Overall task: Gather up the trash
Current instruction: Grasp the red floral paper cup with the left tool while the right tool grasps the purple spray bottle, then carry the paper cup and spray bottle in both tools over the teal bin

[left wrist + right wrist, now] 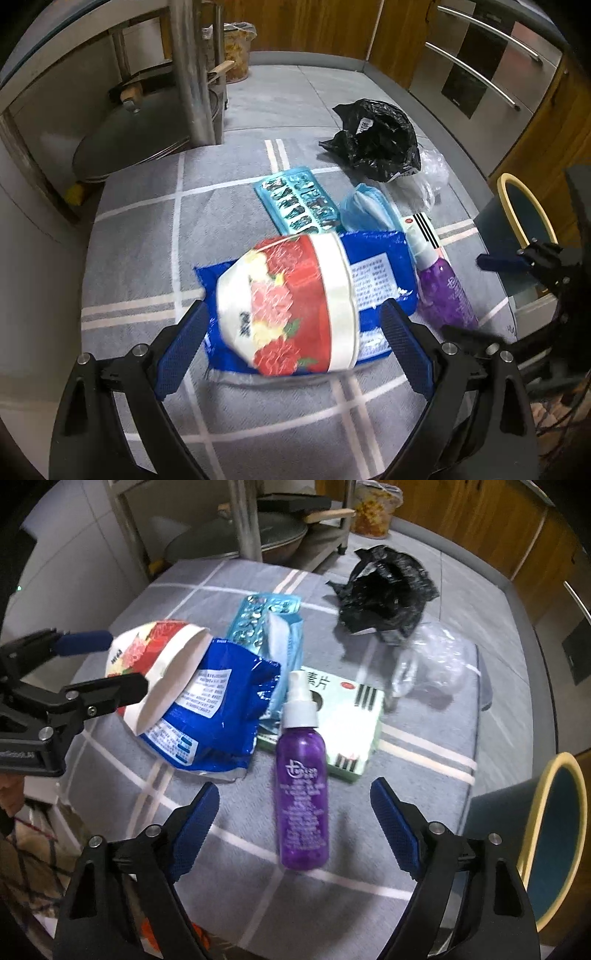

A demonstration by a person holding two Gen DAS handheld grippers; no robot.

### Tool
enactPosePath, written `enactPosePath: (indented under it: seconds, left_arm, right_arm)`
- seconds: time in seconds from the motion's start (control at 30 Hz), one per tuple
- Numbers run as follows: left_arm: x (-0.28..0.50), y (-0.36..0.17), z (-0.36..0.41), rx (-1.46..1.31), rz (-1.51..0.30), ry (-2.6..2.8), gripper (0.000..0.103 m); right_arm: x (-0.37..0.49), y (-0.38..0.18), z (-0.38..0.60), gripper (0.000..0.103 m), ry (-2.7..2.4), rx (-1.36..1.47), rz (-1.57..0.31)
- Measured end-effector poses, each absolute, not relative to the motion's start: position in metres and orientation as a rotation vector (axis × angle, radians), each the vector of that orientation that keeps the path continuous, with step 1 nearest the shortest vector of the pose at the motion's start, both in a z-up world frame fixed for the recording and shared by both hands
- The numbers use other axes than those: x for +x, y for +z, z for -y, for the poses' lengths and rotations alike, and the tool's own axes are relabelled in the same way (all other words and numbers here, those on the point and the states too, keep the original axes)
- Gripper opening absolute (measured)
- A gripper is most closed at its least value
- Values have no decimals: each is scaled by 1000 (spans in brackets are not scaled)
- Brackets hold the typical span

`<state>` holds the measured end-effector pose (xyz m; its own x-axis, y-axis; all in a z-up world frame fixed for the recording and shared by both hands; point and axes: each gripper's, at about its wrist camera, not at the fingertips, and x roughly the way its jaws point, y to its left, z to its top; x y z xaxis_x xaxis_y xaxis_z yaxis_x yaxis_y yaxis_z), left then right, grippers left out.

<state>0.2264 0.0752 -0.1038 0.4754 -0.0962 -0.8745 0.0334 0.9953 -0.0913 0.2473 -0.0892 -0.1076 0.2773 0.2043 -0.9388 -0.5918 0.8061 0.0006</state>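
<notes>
Right wrist: one purple bottle [303, 797], one blue pouch [225, 709], perhaps two bags

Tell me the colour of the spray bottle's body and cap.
The spray bottle has a translucent purple body and a white cap, clearest in the right wrist view.

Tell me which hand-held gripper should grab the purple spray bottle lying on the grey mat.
Right. The right hand-held gripper is open, with the purple plastic spray bottle lying between its fingers. The left hand-held gripper is instead lined up on the floral paper bowl.
</notes>
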Motion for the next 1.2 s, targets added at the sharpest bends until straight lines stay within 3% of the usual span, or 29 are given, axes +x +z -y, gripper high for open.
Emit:
enactPosePath:
  seconds: [0.1,0.17,0.3,0.4,0.67,1.2]
  left_arm:
    - [232,-106,-68,-46,-1081,-79,92]
    - [235,-110,-65,-38,-1094,-76,92]
    - [237,-115,-64,-20,-1106,-66,91]
    - [236,-115,-67,-31,-1116,-76,79]
    - [227,-104,-74,-73,-1089,-105,79]
    - [216,-44,-77,-155,-949,-133,79]
  right_arm:
    - [249,-114,82,81,541,-394,-1187]
    - [251,-118,80,74,536,-393,-1200]
    - [252,-128,82,49,525,-401,-1238]
    - [253,-131,86,34,519,-392,-1251]
    - [249,-129,100,34,529,-365,-1259]
    - [251,-74,142,33,578,-183,-1131]
